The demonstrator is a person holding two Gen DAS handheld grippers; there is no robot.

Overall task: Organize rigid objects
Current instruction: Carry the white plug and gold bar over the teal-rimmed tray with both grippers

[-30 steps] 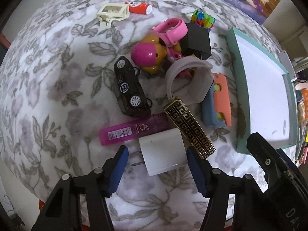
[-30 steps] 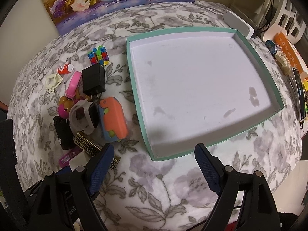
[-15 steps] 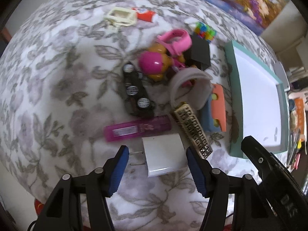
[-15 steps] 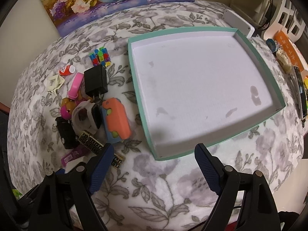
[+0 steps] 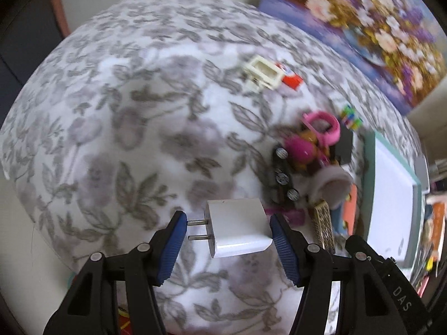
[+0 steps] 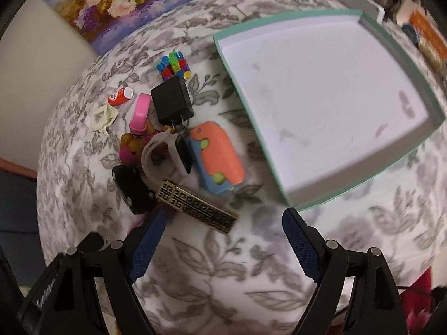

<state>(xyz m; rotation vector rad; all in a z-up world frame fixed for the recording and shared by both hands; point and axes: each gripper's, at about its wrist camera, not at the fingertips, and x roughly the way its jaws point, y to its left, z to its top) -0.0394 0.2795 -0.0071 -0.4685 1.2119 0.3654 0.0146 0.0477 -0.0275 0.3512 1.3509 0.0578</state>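
Left gripper (image 5: 226, 237): blue-padded fingers (image 5: 282, 244) clenched on the white plug adapter (image 5: 237, 227), one pad against its prongs, the other against its rear face; the adapter appears lifted off the floral cloth (image 5: 134, 145) on the desk. Right gripper (image 6: 223, 241): fingers spread wide, grasping nothing, above the cloth. Just beyond them, a gold patterned bar (image 6: 195, 206), a black toy car (image 6: 133, 191), an orange-and-blue case (image 6: 219, 159) and a black adapter (image 6: 171, 102) lie clustered. The teal-rimmed tray (image 6: 245, 99) lies to the right, white interior bare.
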